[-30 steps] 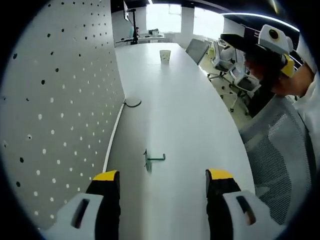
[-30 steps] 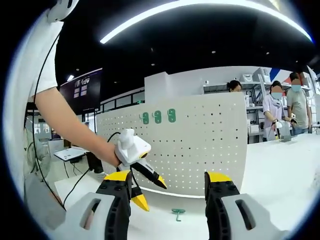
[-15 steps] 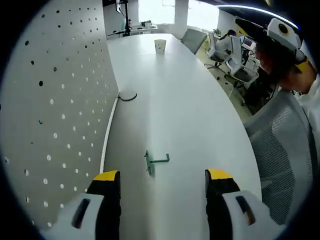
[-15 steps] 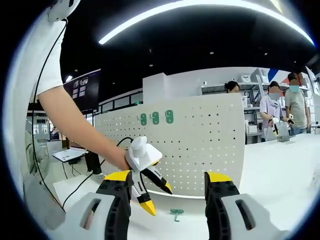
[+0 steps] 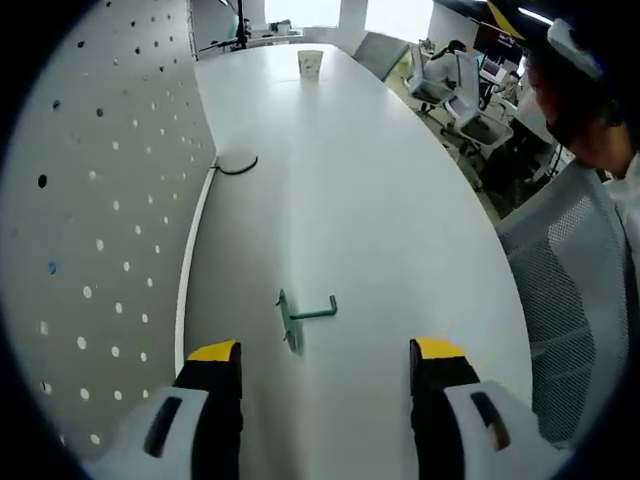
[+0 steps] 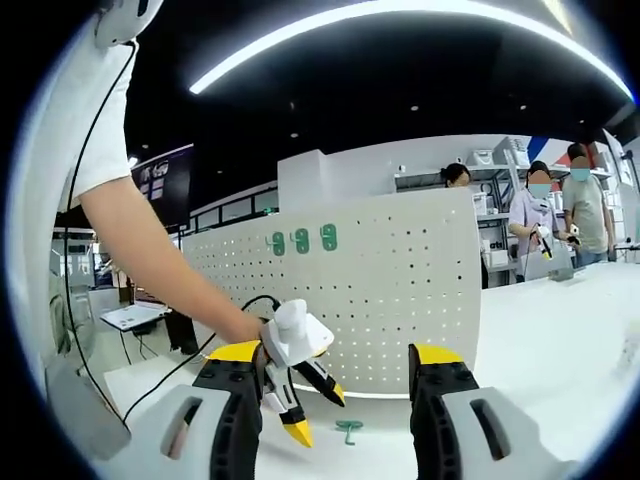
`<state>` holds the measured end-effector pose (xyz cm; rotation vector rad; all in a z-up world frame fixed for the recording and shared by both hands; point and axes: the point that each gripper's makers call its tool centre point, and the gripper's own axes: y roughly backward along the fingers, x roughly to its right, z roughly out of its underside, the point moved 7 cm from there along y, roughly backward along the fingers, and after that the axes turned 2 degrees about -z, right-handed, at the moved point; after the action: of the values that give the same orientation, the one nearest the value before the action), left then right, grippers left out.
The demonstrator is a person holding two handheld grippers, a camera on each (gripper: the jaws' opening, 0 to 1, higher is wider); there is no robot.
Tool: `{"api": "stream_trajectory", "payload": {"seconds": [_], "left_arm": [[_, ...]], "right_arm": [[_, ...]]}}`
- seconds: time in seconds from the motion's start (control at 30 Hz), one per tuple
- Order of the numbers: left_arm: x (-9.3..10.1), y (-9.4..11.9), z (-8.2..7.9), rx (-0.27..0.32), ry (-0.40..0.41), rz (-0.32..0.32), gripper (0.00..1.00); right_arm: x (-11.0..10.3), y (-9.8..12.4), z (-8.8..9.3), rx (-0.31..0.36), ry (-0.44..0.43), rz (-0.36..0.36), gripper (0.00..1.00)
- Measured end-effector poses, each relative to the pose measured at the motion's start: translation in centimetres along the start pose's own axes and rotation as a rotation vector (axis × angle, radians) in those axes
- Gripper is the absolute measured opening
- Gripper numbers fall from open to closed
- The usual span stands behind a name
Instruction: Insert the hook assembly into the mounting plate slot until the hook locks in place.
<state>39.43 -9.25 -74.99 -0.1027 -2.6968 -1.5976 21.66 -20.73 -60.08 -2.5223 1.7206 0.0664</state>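
- My left hand-held gripper point(image 6: 305, 412) has come down toward the bench point(image 5: 380, 230); in the right gripper view it hangs lower, its open yellow tips just beside the green hook point(image 6: 349, 430).
- In the left gripper view the hook point(image 5: 300, 317) now lies nearer my jaws.
- My left forearm point(image 6: 160, 260) reaches further down across the right gripper view.

A long white table point(image 5: 380, 200) carries a small green hook point(image 5: 300, 315) lying flat near six o'clock, a white pegboard point(image 5: 90, 200) standing along its nine o'clock edge, a dark cable loop point(image 5: 237, 165) at eleven, and perhaps a paper cup point(image 5: 310, 63) at twelve.
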Motion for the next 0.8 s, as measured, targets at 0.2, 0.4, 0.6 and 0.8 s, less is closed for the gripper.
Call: {"api": "stream_trajectory", "payload": {"seconds": [0.2,0.4,0.6,0.8], "left_arm": [[-0.6,-0.7,-0.1,-0.022,-0.004,0.002,0.69],[-0.9,-1.4,-0.2,-0.031,-0.005,0.000,0.69],[-0.9,-2.1,0.3,-0.061,-0.016,-0.002,0.67],[-1.2,-2.0,0.1,-0.058,-0.025,-0.025,0.63]], "right_arm": [[0.1,0.0,0.0,0.001,-0.004,0.003,0.57],[0.2,0.0,0.0,0.002,-0.010,0.010,0.56],[0.5,0.1,0.0,0.010,-0.026,0.024,0.56],[0.4,0.1,0.0,0.005,-0.029,0.020,0.56]]}}
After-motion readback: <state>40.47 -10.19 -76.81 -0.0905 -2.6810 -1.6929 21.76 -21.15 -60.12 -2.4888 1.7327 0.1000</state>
